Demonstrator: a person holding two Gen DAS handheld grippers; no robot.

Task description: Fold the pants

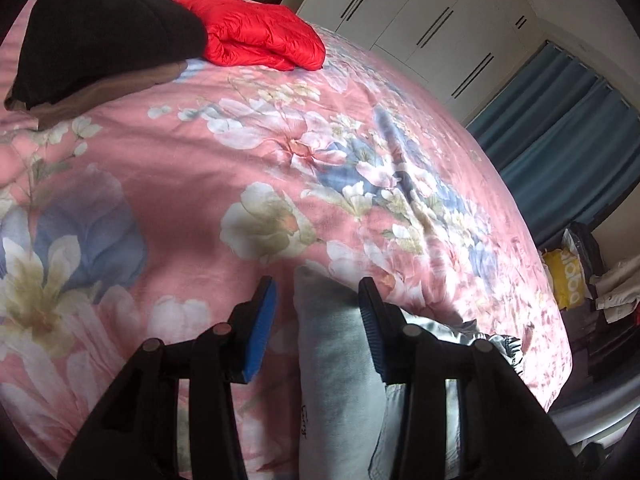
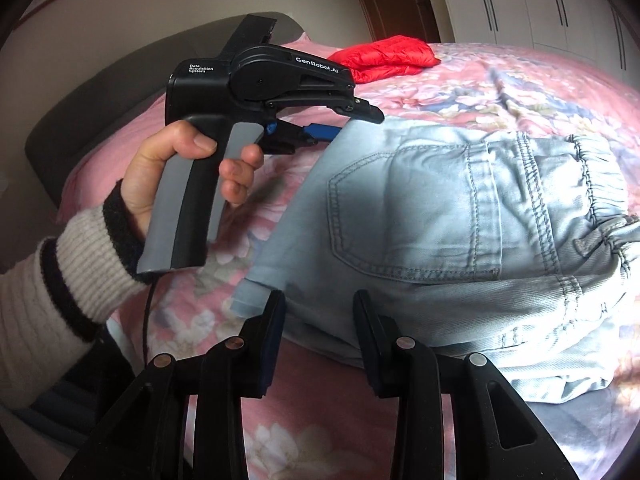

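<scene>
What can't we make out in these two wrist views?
- Pants legs: folded under in the right wrist view.
- Pants' waistband end: cut off by the right edge of that view.
- Garment under the black one: left wrist view, mostly covered.
- Right gripper contact with the denim: unclear.

Bed [image 1: 240,152] (floral) bears jeans [image 2: 460,208], red jacket [image 1: 256,36].
</scene>
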